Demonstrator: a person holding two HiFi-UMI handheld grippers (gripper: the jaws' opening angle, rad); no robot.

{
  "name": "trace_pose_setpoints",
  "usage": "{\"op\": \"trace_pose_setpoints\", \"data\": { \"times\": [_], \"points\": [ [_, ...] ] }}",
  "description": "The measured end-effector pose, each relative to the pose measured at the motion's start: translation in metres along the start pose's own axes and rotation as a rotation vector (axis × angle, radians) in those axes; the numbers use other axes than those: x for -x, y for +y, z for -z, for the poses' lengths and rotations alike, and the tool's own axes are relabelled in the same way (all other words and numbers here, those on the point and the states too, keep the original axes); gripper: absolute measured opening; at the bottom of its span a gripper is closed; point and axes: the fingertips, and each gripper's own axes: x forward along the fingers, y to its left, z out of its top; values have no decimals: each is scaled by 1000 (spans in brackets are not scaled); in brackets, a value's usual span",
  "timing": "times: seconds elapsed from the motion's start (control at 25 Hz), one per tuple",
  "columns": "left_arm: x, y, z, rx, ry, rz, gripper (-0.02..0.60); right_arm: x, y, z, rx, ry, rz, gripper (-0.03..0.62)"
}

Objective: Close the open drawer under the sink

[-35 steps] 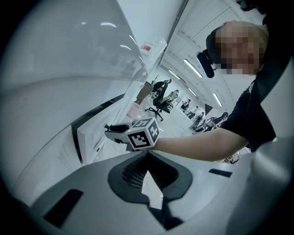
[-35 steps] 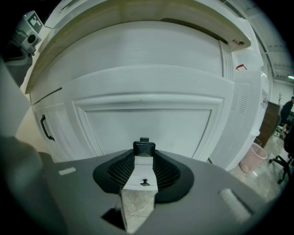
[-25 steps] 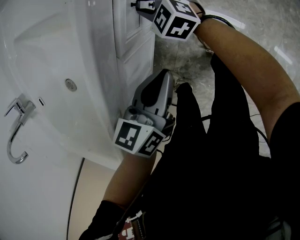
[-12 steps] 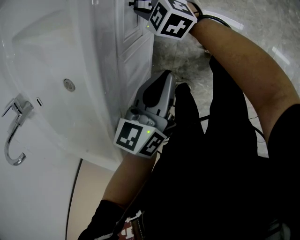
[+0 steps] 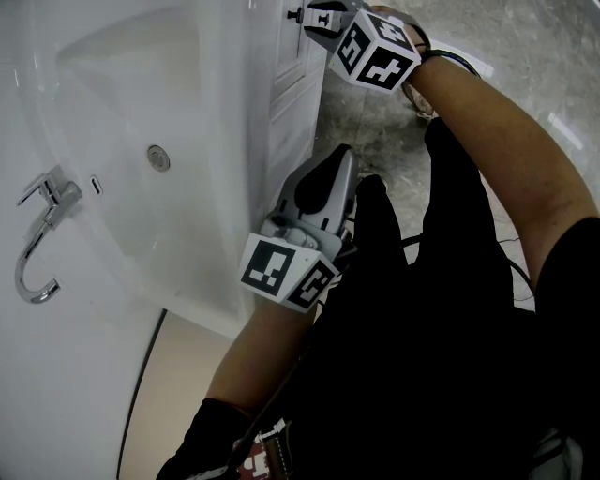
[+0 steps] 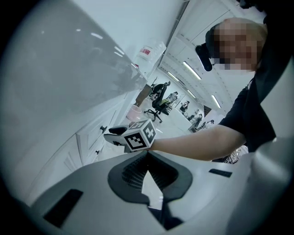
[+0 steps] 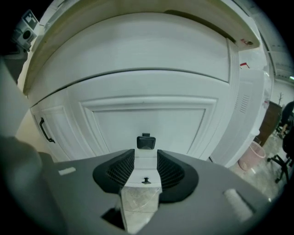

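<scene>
A white drawer front [image 7: 147, 114] with a framed panel fills the right gripper view under the sink's rim. Its small black knob [image 7: 146, 142] sits just beyond my right gripper [image 7: 146, 160], whose jaws stand open on either side with nothing between them. In the head view the right gripper [image 5: 311, 14] is at the top, against the cabinet front [image 5: 295, 84]. My left gripper [image 5: 339, 157] hangs lower beside the cabinet, away from the knob. The left gripper [image 6: 147, 153] is shut on nothing. I cannot tell how far the drawer stands out.
The white sink [image 5: 141, 94] with a chrome tap [image 5: 42, 234] is on the left. Grey marbled floor [image 5: 375, 131] lies beside the cabinet. A cabinet door with a black handle [image 7: 44, 130] is left of the drawer. A pink bin [image 7: 251, 158] stands further along.
The head view has shifted a little to the right. Both grippers keep about the same places against the cabinet.
</scene>
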Motion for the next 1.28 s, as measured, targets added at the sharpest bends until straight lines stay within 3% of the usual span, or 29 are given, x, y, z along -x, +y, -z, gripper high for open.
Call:
{"op": "trace_pose_setpoints", "data": {
  "times": [0.32,0.52,0.72,0.92,1.12,1.28],
  "points": [
    [32,-36,-57,-43,-75,19,0,81,-1,-10,-90,14,45,124],
    [65,-48,-107,-106,-153,-22,0,130,14,-43,-59,7,-4,121],
    [114,-50,-136,-89,-212,-82,0,172,36,-83,-1,7,-64,75],
    [163,-48,-171,-90,-335,-118,0,207,30,-133,74,-20,-59,3],
    [223,-46,-188,-91,-418,-176,0,233,47,-180,21,-46,-123,2],
    [275,-32,-199,-91,-510,-235,0,241,56,-224,57,-71,-151,0]
  ]
}}
